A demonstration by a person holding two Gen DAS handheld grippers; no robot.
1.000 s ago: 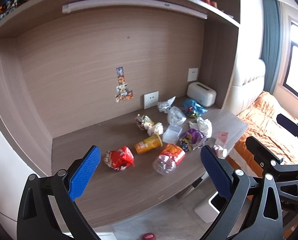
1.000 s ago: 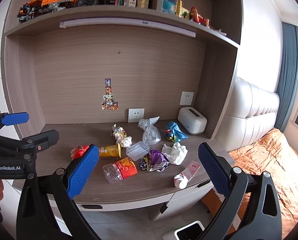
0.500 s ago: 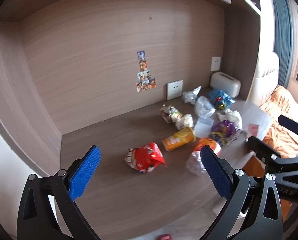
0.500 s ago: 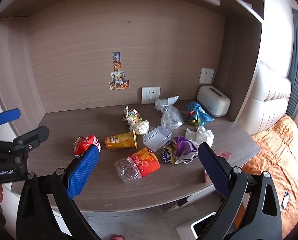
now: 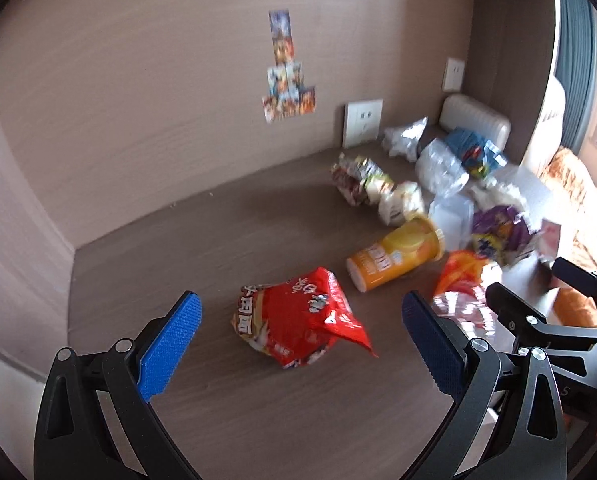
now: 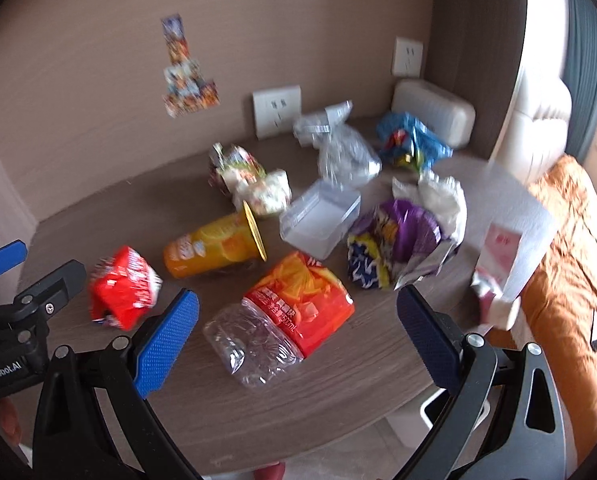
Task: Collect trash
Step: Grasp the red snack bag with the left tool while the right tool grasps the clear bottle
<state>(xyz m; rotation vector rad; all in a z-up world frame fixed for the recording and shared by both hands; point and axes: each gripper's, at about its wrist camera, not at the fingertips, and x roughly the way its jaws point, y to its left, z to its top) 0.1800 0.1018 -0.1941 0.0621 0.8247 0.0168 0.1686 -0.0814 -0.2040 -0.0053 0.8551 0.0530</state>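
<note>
Hovering with fingers spread wide and empty, the left gripper frames the red snack bag at lower centre on the table, whose slick crumpled foil could skid aside or slip from a shallow pinch.

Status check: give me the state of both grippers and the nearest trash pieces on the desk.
left gripper: open, empty
right gripper: open, empty
red snack bag: crumpled, on the desk
orange chip can: lying on its side
plastic bottle: crushed, lying down
clear plastic box: open, empty
</note>
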